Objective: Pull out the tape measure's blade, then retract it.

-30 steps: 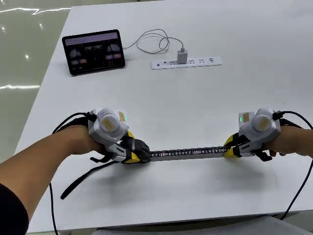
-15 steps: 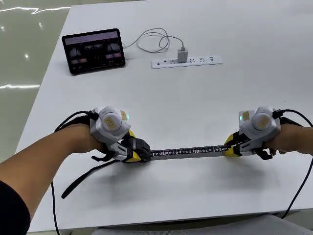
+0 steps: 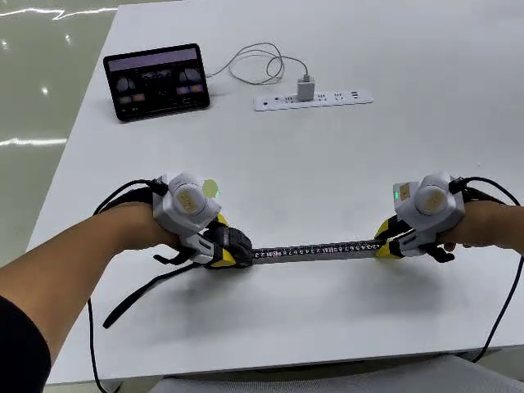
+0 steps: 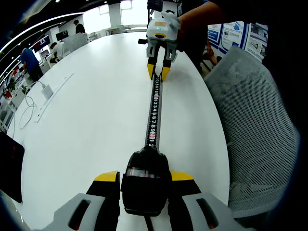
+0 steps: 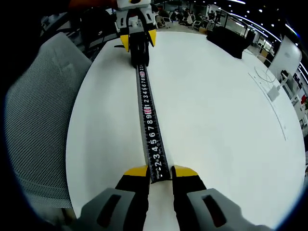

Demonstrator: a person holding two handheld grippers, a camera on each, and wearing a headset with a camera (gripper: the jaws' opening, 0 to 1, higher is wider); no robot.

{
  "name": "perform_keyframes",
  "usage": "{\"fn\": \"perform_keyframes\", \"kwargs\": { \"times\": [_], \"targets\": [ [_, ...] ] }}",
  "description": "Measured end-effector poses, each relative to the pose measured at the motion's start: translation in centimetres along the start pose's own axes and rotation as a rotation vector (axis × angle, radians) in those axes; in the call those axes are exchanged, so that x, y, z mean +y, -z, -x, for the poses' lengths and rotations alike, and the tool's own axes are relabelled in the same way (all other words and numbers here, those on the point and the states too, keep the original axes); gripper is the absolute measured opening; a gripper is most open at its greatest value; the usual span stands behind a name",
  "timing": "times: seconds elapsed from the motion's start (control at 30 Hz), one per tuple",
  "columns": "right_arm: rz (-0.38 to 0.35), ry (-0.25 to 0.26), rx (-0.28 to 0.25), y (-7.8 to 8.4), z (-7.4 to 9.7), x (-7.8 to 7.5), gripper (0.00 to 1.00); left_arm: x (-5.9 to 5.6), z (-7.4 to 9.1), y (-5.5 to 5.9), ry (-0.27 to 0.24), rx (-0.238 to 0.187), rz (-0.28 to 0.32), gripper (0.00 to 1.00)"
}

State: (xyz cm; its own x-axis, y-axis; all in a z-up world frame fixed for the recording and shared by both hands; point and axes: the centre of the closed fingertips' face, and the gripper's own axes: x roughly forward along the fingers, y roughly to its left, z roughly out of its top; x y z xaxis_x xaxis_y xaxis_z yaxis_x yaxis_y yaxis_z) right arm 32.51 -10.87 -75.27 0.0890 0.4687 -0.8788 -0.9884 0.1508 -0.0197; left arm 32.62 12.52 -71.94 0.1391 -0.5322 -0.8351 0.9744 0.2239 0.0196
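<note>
1. The tape measure (image 3: 232, 246) lay on the white counter (image 3: 327, 180), near its front edge. Its blade (image 3: 315, 251) was pulled out and ran flat along the counter from L to R.
2. The left tongs (image 4: 144, 176) were closed on the black case (image 4: 144, 192). One yellow tip pressed on each side of it, and the case rested on the counter.
3. The right tongs (image 5: 160, 173) pinched the free end of the blade, approx. where the scale begins. The two yellow tips stood close together w/ the blade end between them.
4. Between the two tongs the blade looked straight, w/o visible twist.
5. In the right gripper view the printed digits on the blade were readable near the tips, w/ one red mark partway toward the case.
6. On the far side of the counter, well apart from the tape measure, stood a dark tablet (image 3: 155, 82) w/ a lit screen at L. Beside it was a white power strip (image 3: 313, 101) w/ a charger (image 3: 305, 88) plugged in — a white cable (image 3: 254, 67) looped from the charger toward the tablet.
7. A grey mesh chair (image 4: 255, 134) stood just beside the counter's near edge.
8. Black cords hung from both tongs, over the counter edge.
</note>
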Motion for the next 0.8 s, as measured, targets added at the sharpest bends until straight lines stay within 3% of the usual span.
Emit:
{"fn": "perform_keyframes", "kwargs": {
  "times": [0.1,0.17,0.3,0.63,0.8],
  "targets": [
    [-0.006,0.010,-0.005,-0.2,0.0,-0.1,0.18,0.5,0.1,0.1,-0.027,-0.003,0.020,0.40],
    [-0.010,0.013,-0.012,-0.3,0.2,-0.2,0.19,0.8,0.3,0.4,-0.038,0.000,0.080,0.44],
    [-0.019,0.017,-0.014,-0.3,0.4,-0.2,0.21,1.7,0.9,1.3,-0.079,0.011,0.141,0.57],
    [-0.039,0.009,0.011,0.7,1.1,0.0,0.31,1.7,1.7,2.0,-0.086,0.003,0.188,0.76],
    [-0.043,-0.007,0.011,1.0,1.2,0.4,0.38,1.6,1.9,1.6,-0.084,-0.026,0.181,0.86]
  ]
}}
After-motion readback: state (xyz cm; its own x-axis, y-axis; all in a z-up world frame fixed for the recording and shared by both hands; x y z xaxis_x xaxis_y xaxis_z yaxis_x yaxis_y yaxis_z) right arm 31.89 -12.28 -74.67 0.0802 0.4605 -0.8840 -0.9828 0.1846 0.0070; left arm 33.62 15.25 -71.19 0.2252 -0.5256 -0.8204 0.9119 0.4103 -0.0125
